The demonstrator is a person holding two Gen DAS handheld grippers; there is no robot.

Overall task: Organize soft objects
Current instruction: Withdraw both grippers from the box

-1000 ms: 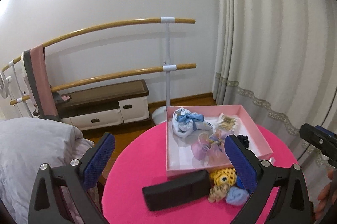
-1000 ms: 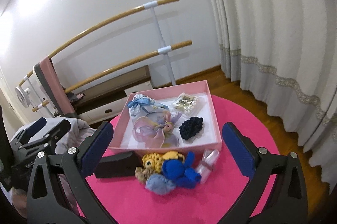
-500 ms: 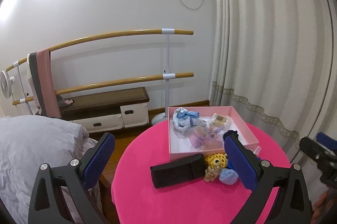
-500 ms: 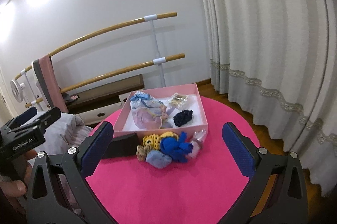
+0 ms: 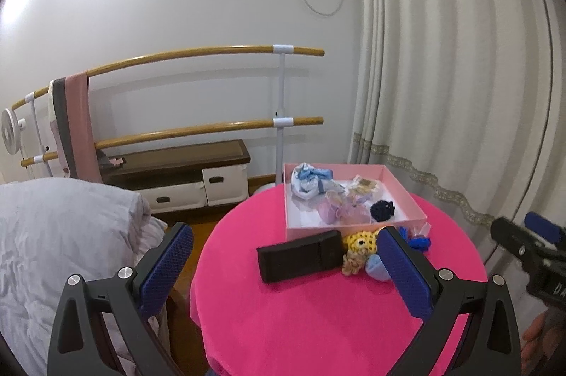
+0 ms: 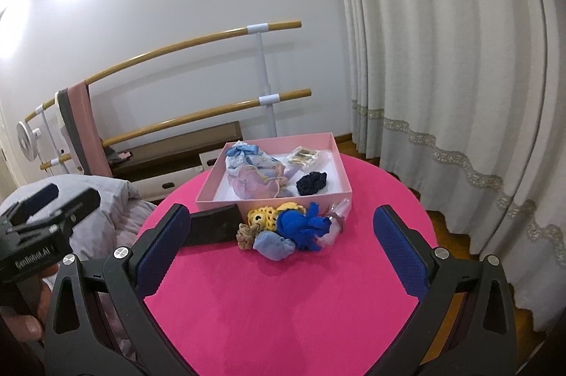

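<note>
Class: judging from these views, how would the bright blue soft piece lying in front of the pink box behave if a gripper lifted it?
The blue soft piece looks crumpled, so it would probably droop. It seems light. Touching neighbours may shift.

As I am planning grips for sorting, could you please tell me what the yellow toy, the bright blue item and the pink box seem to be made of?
Yellow toy: crocheted yarn, judging by its looped, knobbly matte surface.
Bright blue item: soft matte fabric or yarn; its floppy folds suggest so, though the weave is unclear.
Pink box: probably stiff matte cardboard, with thin straight walls and crisp corners.
</note>
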